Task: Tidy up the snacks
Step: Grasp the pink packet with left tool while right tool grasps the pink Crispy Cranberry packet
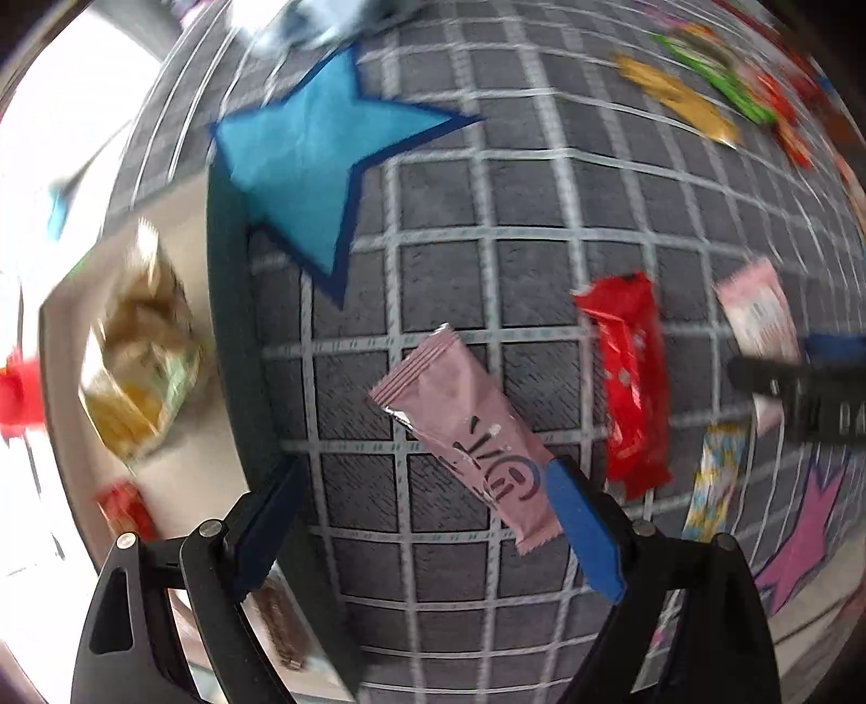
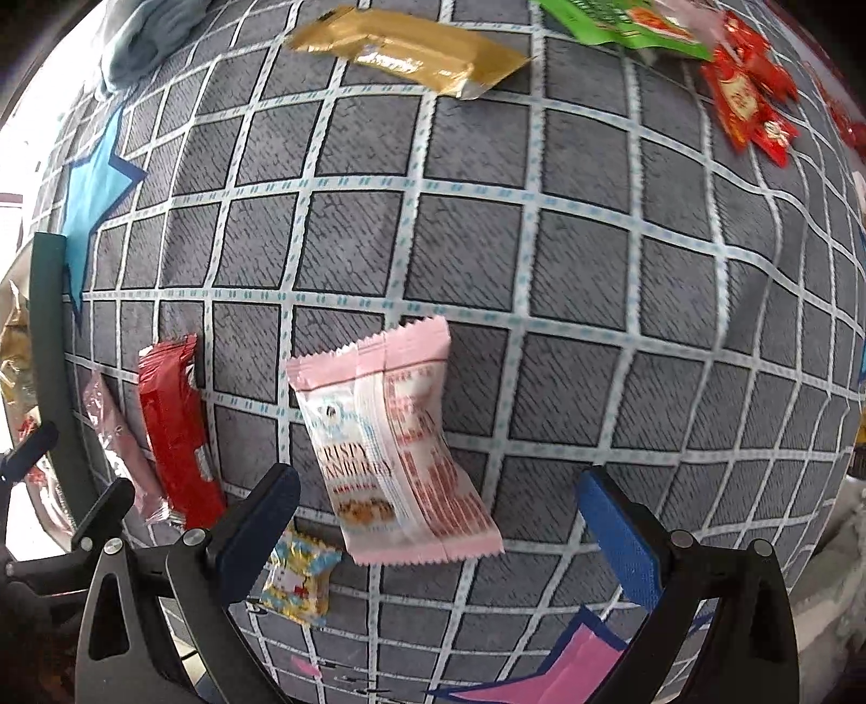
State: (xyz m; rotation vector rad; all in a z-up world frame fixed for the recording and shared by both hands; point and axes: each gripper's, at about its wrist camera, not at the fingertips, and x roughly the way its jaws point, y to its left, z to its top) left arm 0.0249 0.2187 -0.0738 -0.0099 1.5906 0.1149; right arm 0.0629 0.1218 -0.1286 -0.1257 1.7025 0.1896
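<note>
Snack packets lie scattered on a grey grid-patterned mat [image 1: 449, 281]. My left gripper [image 1: 422, 530] hangs open above a long pink bar [image 1: 465, 438], whose near end runs under the right finger's blue pad [image 1: 582, 530]. A red packet [image 1: 630, 390] lies to the bar's right. My right gripper [image 2: 438, 528] is open over a pale pink cranberry packet [image 2: 389, 438] lying flat between its fingers, with no pad touching it. The red packet [image 2: 176, 428] and pink bar [image 2: 116, 438] lie to the left there. A small yellow-blue packet [image 2: 297, 579] sits by the left pad.
A pale box [image 1: 162, 444] holding several packets stands off the mat's left edge, its dark rim [image 2: 48, 325] showing too. A gold packet [image 2: 406, 49], a green one [image 2: 622, 21] and red ones [image 2: 752, 103] lie far back. Blue star [image 1: 319, 173] and pink star [image 2: 557, 671] are printed on the mat.
</note>
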